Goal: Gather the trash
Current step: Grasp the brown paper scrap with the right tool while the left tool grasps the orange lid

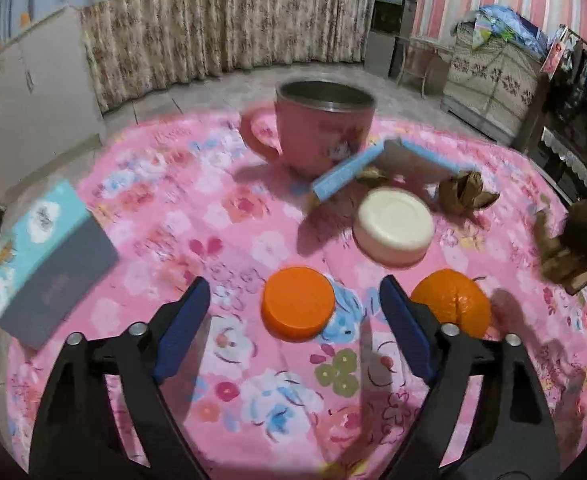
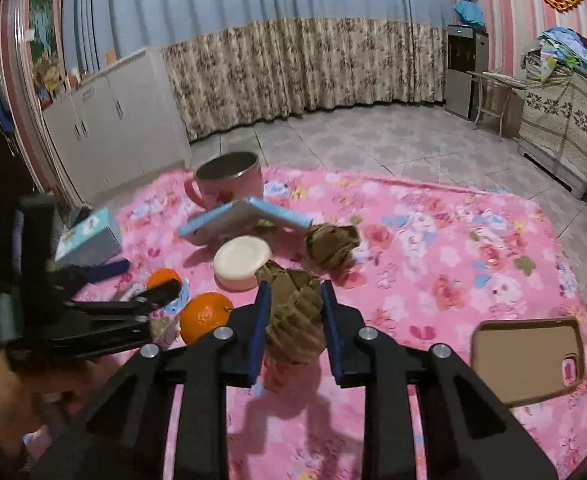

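Right claw (image 2: 295, 322) pinched crumpled brown paper wad (image 2: 293, 320); left claw (image 1: 295, 320) spread over orange cap (image 1: 298, 303). Best lift wad straight, grip firm.

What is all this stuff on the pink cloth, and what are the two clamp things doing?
Floral cloth: one, pink, covering the surface.
Mug: one, pink, far side.
Bent card: one, blue-edged, before the mug.
White lid: one, cream, centre.
Orange cap: one, between the left jaws.
Tangerine: one, orange, right of the cap.
Paper wads: two, brown; one on the cloth, one gripped.
Box: one, blue-grey, left.
Phone case: one, brown, right.
Left gripper: open.
Right gripper: shut on a wad.
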